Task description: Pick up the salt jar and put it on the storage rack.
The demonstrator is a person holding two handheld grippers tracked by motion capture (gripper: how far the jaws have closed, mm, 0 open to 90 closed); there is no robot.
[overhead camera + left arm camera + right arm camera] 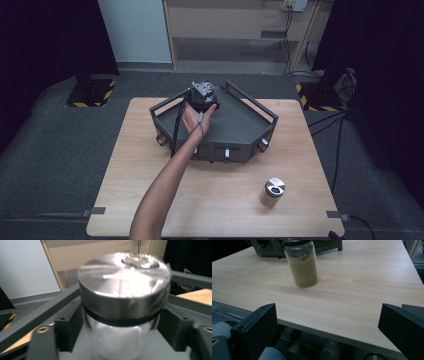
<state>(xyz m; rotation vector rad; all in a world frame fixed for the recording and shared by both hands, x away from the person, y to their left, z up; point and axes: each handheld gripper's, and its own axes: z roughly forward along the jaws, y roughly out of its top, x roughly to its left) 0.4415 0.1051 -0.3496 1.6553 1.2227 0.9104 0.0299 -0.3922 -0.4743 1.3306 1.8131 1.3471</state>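
Observation:
In the high view a hand holds my left gripper [202,95] over the back corner of a dark grey tray [260,107]. In the left gripper view its jaws press both sides of a glass jar [120,340] with a steel lid [123,287] and white contents, so the left gripper [121,332] is shut on it inside the tray [37,315]. A second jar [272,192], steel-lidded and filled with brown powder, stands on the table's front right. My right gripper [327,325] is open, off the table's near edge, facing that jar [303,265] from a distance.
The tray [269,247] has railed walls and small knobs [227,153] along its front. The wooden table [150,200] has bare room left of and in front of the tray. A forearm [165,185] crosses it. Cables [340,135] trail on the floor at right.

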